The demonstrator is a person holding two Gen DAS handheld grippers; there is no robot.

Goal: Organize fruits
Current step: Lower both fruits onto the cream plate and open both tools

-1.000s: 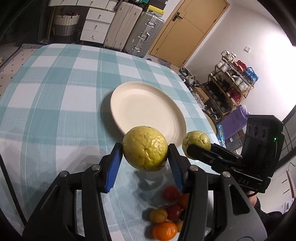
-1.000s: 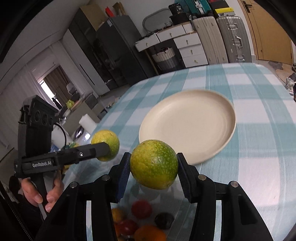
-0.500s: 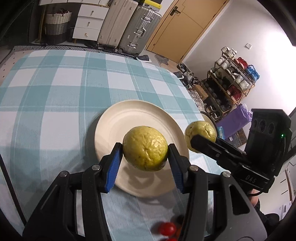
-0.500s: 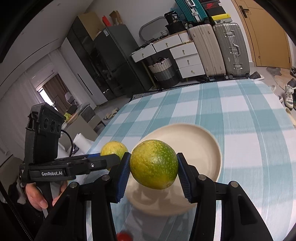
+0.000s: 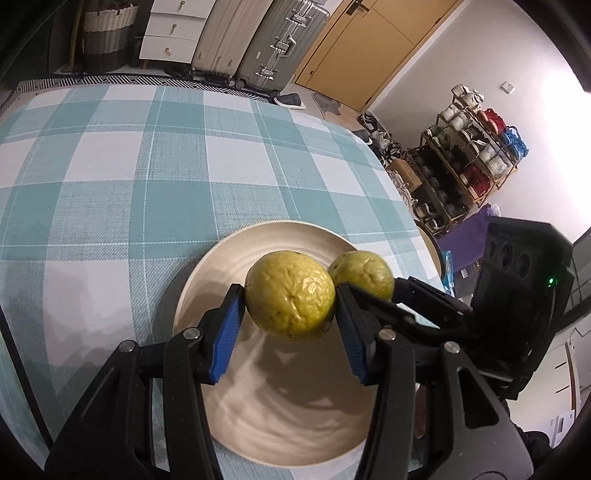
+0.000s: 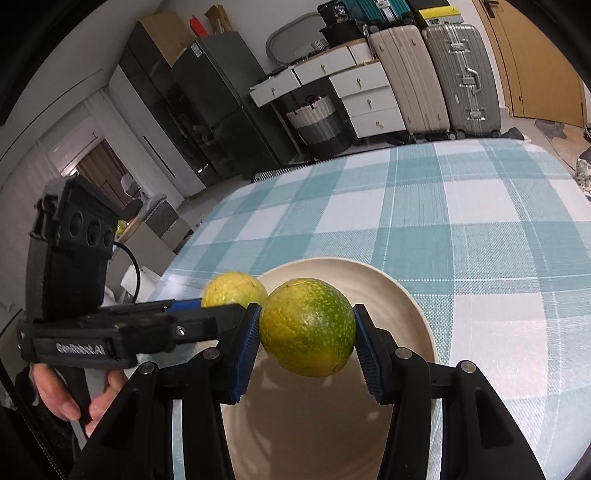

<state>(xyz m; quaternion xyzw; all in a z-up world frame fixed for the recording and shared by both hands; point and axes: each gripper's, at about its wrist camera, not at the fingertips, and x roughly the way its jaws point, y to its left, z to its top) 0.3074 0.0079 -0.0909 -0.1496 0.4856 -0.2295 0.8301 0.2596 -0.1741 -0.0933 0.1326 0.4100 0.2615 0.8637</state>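
My left gripper (image 5: pixel 290 295) is shut on a yellow-green guava (image 5: pixel 290 293) and holds it above the cream plate (image 5: pixel 221 266). My right gripper (image 6: pixel 306 326) is shut on a green-yellow orange (image 6: pixel 308 325), also above the plate (image 6: pixel 406 291). The two fruits hang side by side, close together. The orange shows in the left wrist view (image 5: pixel 364 269) to the right of the guava, and the guava shows in the right wrist view (image 6: pixel 232 290) to the left of the orange. The plate itself holds nothing.
The plate sits on a teal-and-white checked tablecloth (image 5: pixel 129 166). Beyond the table's far edge stand suitcases (image 5: pixel 258 40), white drawers (image 5: pixel 170 33) and a basket (image 5: pixel 103 33). A shelf of crockery (image 5: pixel 472 155) stands to the right.
Both grippers have carried their fruits forward from above the pile of small fruits to above the plate. The two fruits have come closer together. The small fruits have dropped out of view.
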